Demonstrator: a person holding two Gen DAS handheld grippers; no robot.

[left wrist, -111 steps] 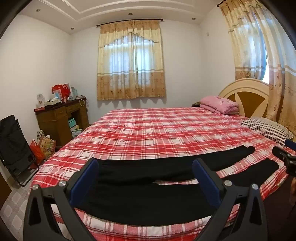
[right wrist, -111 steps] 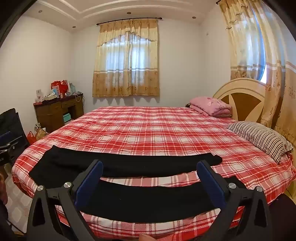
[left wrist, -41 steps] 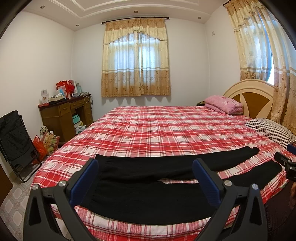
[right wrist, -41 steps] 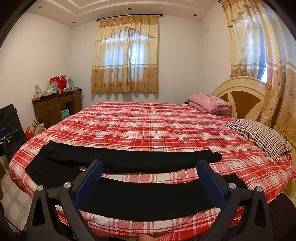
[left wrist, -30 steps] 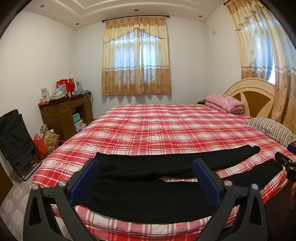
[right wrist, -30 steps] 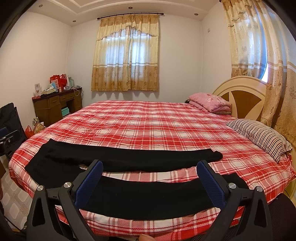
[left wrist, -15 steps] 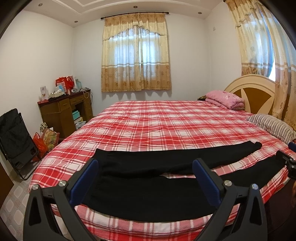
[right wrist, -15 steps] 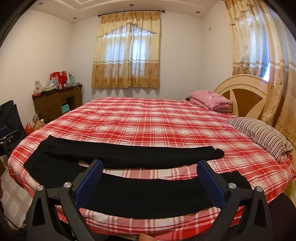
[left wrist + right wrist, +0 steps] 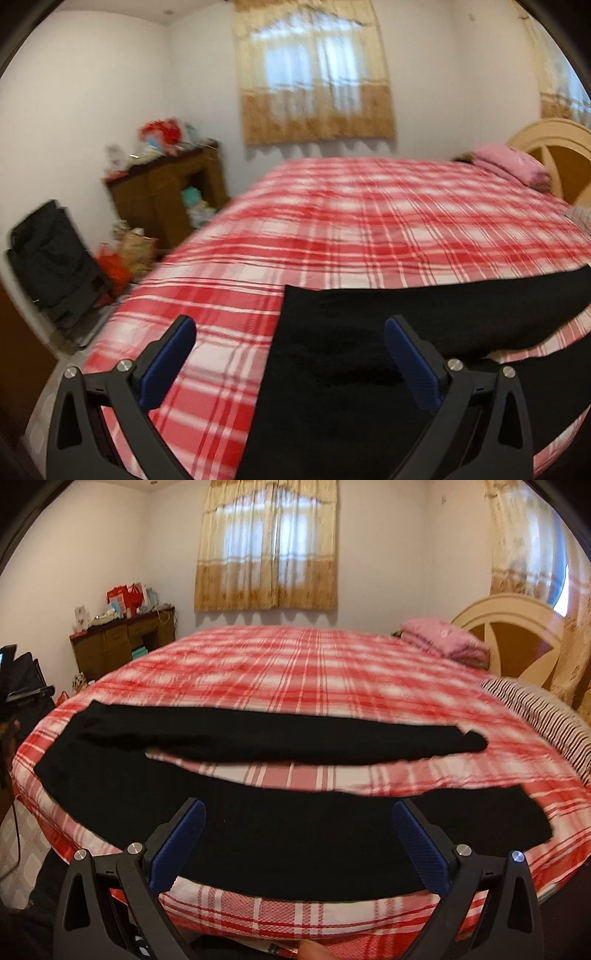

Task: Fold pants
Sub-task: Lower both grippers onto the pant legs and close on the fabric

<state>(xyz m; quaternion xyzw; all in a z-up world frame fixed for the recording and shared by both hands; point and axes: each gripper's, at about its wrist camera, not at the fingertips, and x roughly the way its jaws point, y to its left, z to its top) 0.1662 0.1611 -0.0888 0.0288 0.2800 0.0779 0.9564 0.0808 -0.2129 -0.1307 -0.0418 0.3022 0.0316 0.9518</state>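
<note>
While the black pants [image 9: 258,823] lie flat along the near edge of the plaid bed [image 9: 314,672], both legs stretch right, the far leg ending short of the striped pillow [image 9: 535,709]. Left gripper [image 9: 291,365] hangs wide open over the waist end, holding nothing. Right gripper [image 9: 299,845] hangs wide open above the near leg, also empty. A pink blanket [image 9: 443,638] sits by the headboard [image 9: 517,627].

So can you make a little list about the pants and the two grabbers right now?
pants: long black knit pants, spread flat, legs apart
surface: red-and-white plaid bedspread
left gripper: open, over the waist end, holding nothing
right gripper: open, above the near leg, holding nothing
folds done: none
nearby: striped pillow, pink folded blanket
</note>
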